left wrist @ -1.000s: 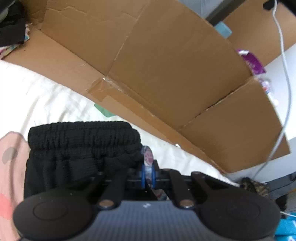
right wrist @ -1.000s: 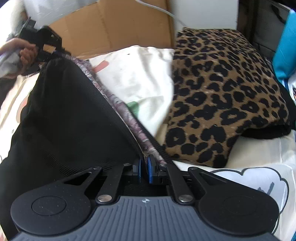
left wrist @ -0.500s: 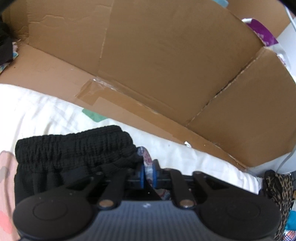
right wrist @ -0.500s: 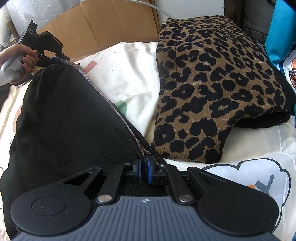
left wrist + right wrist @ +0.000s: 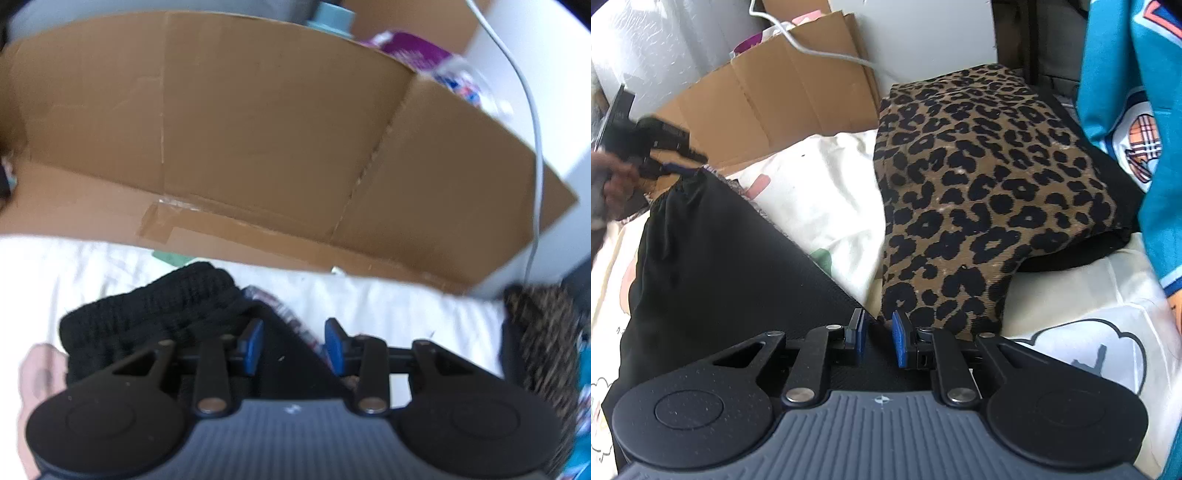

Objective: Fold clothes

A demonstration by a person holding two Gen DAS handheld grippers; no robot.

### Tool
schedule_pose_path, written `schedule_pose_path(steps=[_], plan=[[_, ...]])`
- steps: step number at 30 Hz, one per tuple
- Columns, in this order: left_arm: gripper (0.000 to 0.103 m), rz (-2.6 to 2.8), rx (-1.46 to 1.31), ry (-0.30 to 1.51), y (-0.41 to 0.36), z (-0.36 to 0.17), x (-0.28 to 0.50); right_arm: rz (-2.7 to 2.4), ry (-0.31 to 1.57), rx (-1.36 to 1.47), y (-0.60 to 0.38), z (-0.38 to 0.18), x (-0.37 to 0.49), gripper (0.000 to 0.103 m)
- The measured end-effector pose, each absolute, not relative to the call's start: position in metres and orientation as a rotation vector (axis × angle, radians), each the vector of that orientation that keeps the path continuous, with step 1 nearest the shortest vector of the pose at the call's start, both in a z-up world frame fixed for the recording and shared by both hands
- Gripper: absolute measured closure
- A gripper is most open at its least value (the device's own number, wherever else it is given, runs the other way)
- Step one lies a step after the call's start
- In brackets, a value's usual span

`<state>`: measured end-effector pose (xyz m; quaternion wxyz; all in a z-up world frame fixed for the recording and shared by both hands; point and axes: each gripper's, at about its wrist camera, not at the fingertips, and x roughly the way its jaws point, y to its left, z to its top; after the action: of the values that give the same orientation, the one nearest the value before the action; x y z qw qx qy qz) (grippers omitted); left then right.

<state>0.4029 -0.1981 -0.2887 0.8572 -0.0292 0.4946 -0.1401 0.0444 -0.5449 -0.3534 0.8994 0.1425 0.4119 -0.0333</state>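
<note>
Both claws have let go. Half a second ago each was pinched tight on the edge of the black garment; now the left claw [image 5: 293, 345] stands wide apart, its blue pads [image 5: 253, 345] clear of the cloth, and the right claw [image 5: 877, 338] is parted by a narrower gap with nothing between its pads.

The black garment [image 5: 713, 258] lies on the white printed bedsheet [image 5: 827, 192], filling the lower left of the right wrist view and running up to the upper left, where the other claw and the hand [image 5: 613, 181] that holds it appear blurred. In the left wrist view its gathered waistband [image 5: 155, 310] sits at lower centre-left, with a patterned lining edge [image 5: 284, 314] showing beside it.

The cardboard [image 5: 258, 129] fills the top of that view. A leopard-print cloth [image 5: 979, 192] lies to the right of the garment, touching it near the right claw.
</note>
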Motion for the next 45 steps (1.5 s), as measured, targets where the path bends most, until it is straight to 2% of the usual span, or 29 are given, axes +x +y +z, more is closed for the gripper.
schedule_pose_path(steps=[4,7,12,16,26,28,33,35,37,43,45], plan=[[0.065,-0.259,0.006,1.055,-0.196,-0.311,0.403,-0.06,0.864,0.274,-0.542,-0.356,0.041,0.081],[0.072,-0.266,0.045,1.025,-0.194,-0.325,0.407,-0.049,0.893,0.247,-0.539,-0.362,0.038,0.081],[0.072,-0.291,0.054,1.003,-0.195,-0.336,0.413,-0.064,0.92,0.24,-0.545,-0.369,0.033,0.081],[0.077,-0.281,0.054,1.003,-0.198,-0.339,0.421,-0.063,0.925,0.216,-0.544,-0.371,0.028,0.081],[0.078,-0.302,0.131,1.082,-0.202,-0.317,0.428,-0.14,0.935,0.181,-0.55,-0.37,0.018,0.081],[0.072,-0.314,0.141,1.073,-0.195,-0.305,0.422,-0.172,0.931,0.194,-0.555,-0.368,0.015,0.081],[0.071,-0.34,0.149,1.058,-0.169,-0.276,0.398,-0.185,0.895,0.235,-0.555,-0.363,0.008,0.081],[0.068,-0.344,0.139,1.056,-0.155,-0.266,0.387,-0.179,0.873,0.239,-0.551,-0.359,0.007,0.077],[0.058,-0.339,0.125,1.06,-0.139,-0.258,0.374,-0.165,0.853,0.242,-0.546,-0.354,0.007,0.073],[0.055,-0.317,0.049,1.103,-0.09,-0.267,0.333,-0.081,0.849,0.254,-0.528,-0.346,0.016,0.072],[0.056,-0.285,-0.059,1.138,-0.073,-0.277,0.323,-0.056,0.866,0.251,-0.521,-0.347,0.018,0.072]])
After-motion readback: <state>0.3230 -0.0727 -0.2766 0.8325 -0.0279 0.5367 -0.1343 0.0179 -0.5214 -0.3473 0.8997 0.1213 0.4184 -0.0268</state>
